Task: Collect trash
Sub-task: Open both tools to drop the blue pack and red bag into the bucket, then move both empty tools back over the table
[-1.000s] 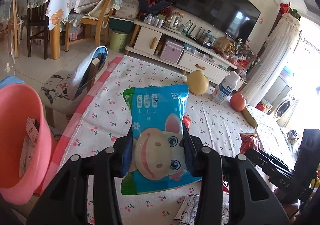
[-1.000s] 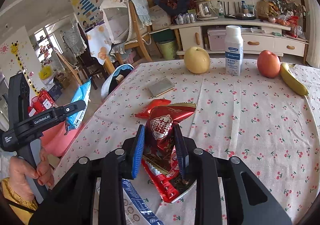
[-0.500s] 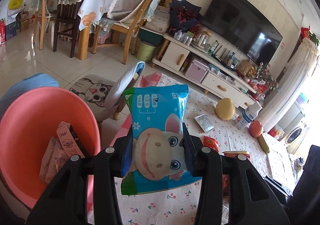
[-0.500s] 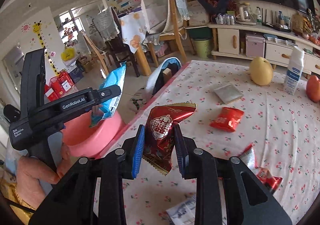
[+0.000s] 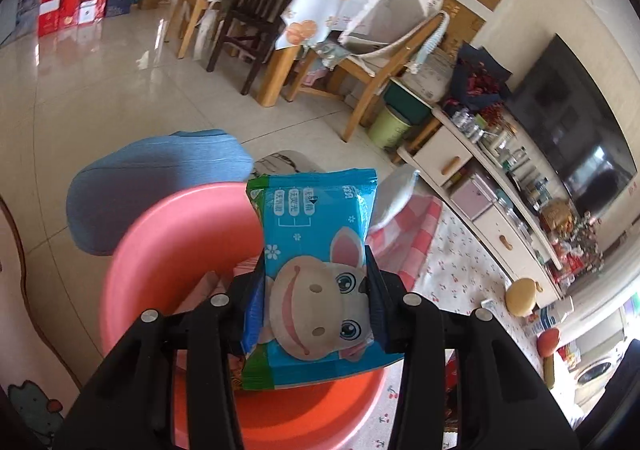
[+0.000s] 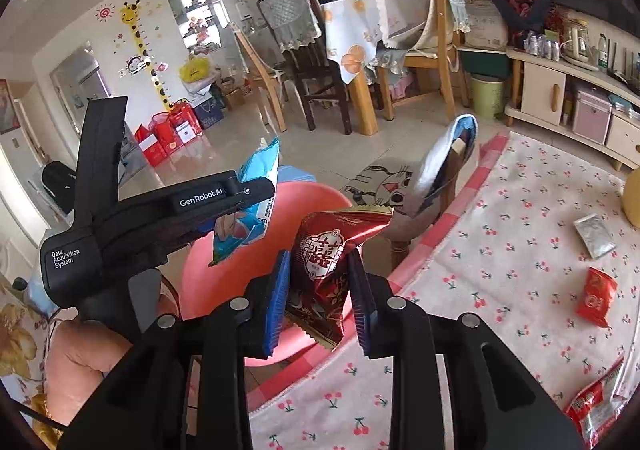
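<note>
My left gripper (image 5: 316, 298) is shut on a blue snack packet (image 5: 316, 266) printed with a cartoon animal, held right above the pink basin (image 5: 168, 250). In the right wrist view the same left gripper (image 6: 240, 206) hangs over the pink basin (image 6: 316, 194) with the blue packet (image 6: 248, 206). My right gripper (image 6: 320, 290) is shut on a crumpled dark red wrapper (image 6: 328, 250) at the table's left edge, just beside the basin. Wrappers lie inside the basin, mostly hidden behind the packet.
On the cherry-print tablecloth (image 6: 500, 250) lie a small red packet (image 6: 596, 298), a silver sachet (image 6: 594, 236) and a red wrapper (image 6: 596, 406). A stool with a cat cushion (image 6: 388, 178) stands by the table. A blue seat (image 5: 160, 170) lies behind the basin. A hand (image 6: 80, 350) holds the left gripper.
Both grippers have swung left off the table towards the pink basin, each still holding its wrapper. The basin has grown from the left edge of the left view to fill its lower middle.
</note>
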